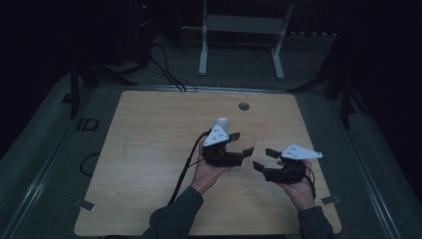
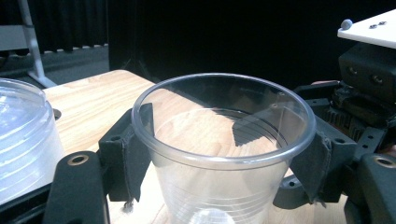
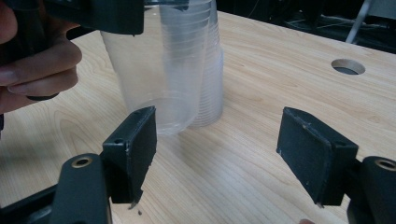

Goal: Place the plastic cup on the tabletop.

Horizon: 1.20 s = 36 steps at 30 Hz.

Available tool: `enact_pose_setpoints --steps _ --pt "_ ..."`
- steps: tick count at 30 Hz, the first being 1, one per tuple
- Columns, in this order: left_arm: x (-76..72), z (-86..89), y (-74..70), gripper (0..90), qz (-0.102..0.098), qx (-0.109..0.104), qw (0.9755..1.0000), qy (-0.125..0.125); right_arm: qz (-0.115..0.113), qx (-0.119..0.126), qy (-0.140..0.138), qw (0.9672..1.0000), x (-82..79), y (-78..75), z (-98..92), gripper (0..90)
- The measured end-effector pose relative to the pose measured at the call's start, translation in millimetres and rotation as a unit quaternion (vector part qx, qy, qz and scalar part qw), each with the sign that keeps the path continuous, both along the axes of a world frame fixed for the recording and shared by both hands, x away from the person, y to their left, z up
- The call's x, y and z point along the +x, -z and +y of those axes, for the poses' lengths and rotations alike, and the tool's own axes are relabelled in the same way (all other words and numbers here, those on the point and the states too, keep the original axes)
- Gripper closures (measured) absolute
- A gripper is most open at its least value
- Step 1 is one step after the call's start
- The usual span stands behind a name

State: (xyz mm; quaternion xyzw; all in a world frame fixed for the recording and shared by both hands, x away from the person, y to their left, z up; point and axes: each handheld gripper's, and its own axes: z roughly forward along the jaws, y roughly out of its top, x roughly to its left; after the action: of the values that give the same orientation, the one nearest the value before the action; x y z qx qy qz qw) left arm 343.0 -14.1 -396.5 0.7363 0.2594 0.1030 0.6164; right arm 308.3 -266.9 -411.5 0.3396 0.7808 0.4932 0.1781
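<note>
- Cups first: a stack of clear plastic cups (image 3: 208,65) stands on the table, just behind one single clear plastic cup (image 2: 219,154).
- The left gripper (image 2: 219,158) has its two black jaws pressed on both sides of the single cup, holding it upright. In the high view the left gripper (image 1: 238,146) sits mid-table.
- The right gripper (image 3: 219,154) has its jaws wide apart with nothing between them (just bare wood). In the high view the right gripper (image 1: 264,158) is near the left one, not touching it.
- The left hand (image 3: 35,70) shows beside the cup.
- The wooden table (image 1: 149,149) is light and has a round hole (image 1: 243,106) near its far edge.
- A black cable (image 1: 184,169) runs across the table.
- The room is very dark. A white metal stand (image 1: 244,35) is on the grey floor (image 1: 45,134) behind the table.
</note>
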Motion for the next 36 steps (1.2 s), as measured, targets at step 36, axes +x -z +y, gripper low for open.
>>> enact_pose_setpoints --steps 36 --pt "-4.2 8.5 4.6 28.2 -0.011 0.003 0.9999 -0.005 -0.001 -0.002 0.007 1.0 1.5 -2.5 -2.3 28.3"
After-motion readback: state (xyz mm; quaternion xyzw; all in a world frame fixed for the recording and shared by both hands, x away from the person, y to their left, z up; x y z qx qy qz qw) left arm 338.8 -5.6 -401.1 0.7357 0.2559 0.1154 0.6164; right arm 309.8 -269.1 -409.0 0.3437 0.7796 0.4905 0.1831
